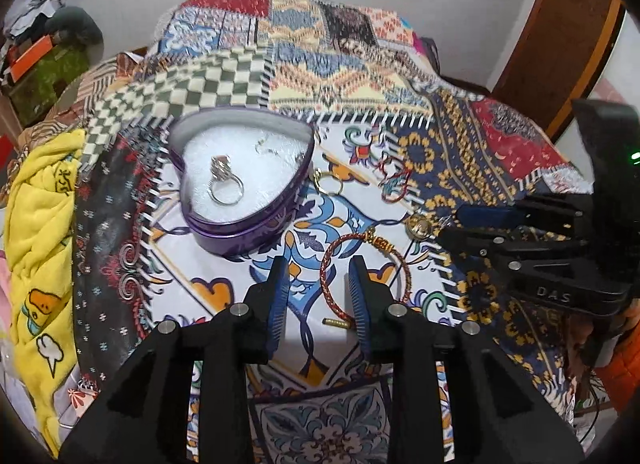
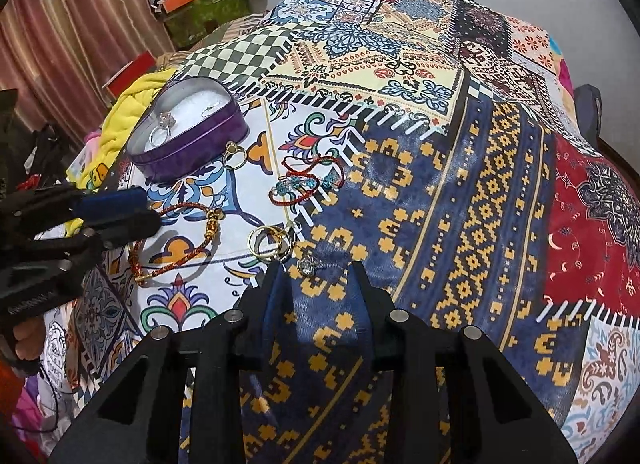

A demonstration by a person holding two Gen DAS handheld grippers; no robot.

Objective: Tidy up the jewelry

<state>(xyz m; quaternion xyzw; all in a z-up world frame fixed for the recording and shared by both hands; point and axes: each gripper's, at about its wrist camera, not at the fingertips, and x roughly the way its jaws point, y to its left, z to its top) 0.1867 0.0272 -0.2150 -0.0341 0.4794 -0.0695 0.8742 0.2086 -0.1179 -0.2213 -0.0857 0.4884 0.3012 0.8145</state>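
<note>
Left gripper [image 1: 318,276] released, jaws straddling the red-and-gold bangle [image 1: 362,270] at lower centre. Right gripper [image 2: 318,276] released over the patchwork cloth [image 2: 460,192], silver ring [image 2: 307,266] just ahead. Purple heart-shaped tin [image 1: 244,180], upper left, holds a stone ring [image 1: 224,180].
</note>
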